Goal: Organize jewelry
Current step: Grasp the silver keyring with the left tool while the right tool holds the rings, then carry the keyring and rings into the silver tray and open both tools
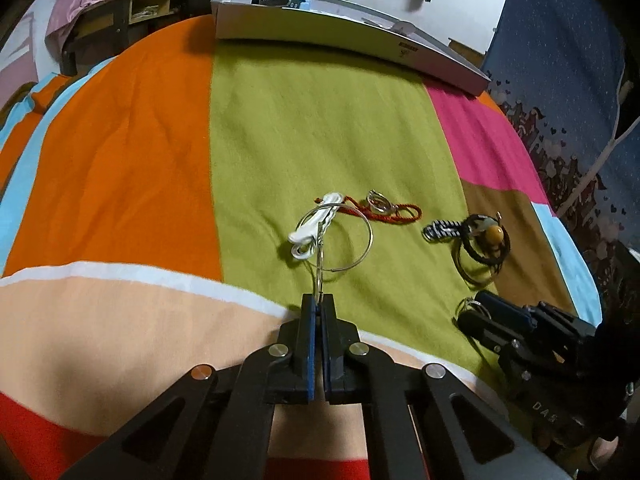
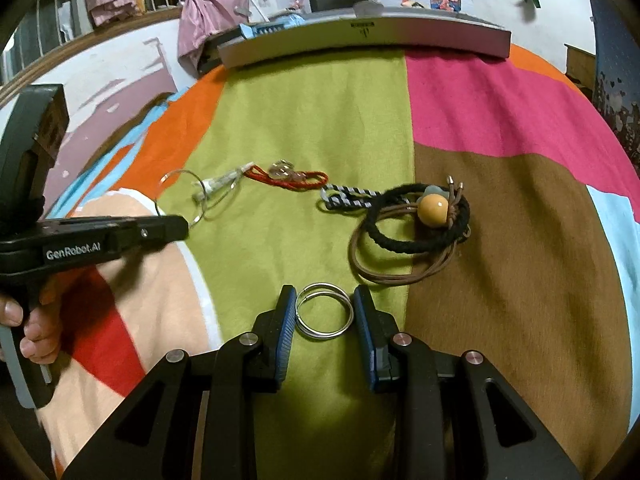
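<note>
My left gripper (image 1: 319, 300) is shut on thin silver wire hoops (image 1: 370, 238), which stand up from the green stripe of the bedspread. A white hair tie (image 1: 314, 226) lies under the hoops. Beside it are a red cord bracelet (image 1: 400, 216), a striped tie (image 1: 442, 230) and a black hair tie with a yellow bead (image 1: 496, 234). My right gripper (image 2: 324, 300) is open and low over the cloth, with a pair of silver rings (image 2: 325, 335) lying between its fingers, untouched. The black hair tie (image 2: 416, 246), bead (image 2: 433, 210) and brown elastic (image 2: 400, 276) lie just ahead to the right.
A long grey box (image 1: 340, 36) with small items inside sits at the far edge of the striped bedspread (image 1: 120, 160). A hand (image 2: 24, 320) holds the left gripper (image 2: 176, 226). A desk and hanging clothes stand beyond the bed.
</note>
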### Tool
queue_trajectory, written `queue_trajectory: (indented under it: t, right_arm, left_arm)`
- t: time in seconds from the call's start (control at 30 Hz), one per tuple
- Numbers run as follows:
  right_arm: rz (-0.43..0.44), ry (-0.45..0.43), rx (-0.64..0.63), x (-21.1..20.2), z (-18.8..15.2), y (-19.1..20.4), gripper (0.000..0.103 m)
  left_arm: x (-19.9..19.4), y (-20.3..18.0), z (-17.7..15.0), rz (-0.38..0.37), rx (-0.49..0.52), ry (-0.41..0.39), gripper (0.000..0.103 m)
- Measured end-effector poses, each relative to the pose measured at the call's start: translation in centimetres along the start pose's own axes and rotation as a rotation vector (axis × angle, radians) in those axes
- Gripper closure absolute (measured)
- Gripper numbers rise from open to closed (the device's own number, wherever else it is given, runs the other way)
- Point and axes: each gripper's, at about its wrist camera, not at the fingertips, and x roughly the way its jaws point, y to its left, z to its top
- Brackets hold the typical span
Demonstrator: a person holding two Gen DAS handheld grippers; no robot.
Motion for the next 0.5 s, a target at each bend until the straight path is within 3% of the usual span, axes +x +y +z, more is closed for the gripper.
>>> queue_trajectory:
  t: [0.23, 0.5]
  right_arm:
    - [0.031, -0.029, -0.028, -2.8, -0.5, 0.3, 0.077]
    - [0.034, -0.045, -0.04, -4.9, -0.9, 0.2, 0.077]
  left_arm:
    - [-2.6, -1.8, -1.3, -0.029, 0.016, 0.058, 0.1]
    - [-5.4, -2.1, -2.0, -0.069, 0.007, 0.064, 0.1]
